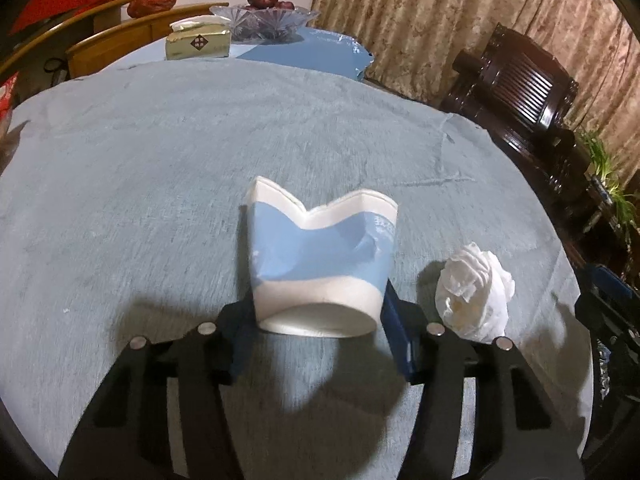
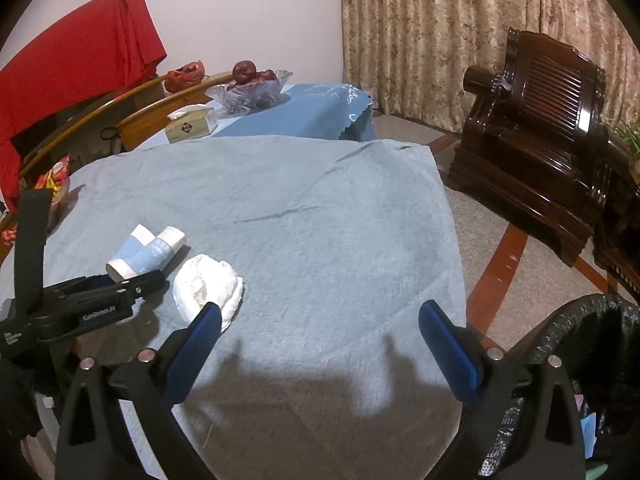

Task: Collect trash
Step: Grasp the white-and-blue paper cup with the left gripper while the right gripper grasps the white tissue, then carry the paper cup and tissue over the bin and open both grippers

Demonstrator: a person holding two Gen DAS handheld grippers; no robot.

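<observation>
My left tool (image 1: 320, 328) pinches the base of a crushed paper cup (image 1: 320, 256) lying on the table (image 1: 160, 160). It looks light, flimsy and easily squashed. A soft tissue wad (image 1: 474, 292) sits beside it. My right tool (image 2: 320, 344) is spread, empty.

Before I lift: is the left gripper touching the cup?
Touching. The left wrist view shows the left gripper with both pads against the base of the crushed cup, no gap on either side.

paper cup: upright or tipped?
Tipped. The paper cup lies on its side on the tablecloth, base toward the left claw, rim crushed.
</observation>
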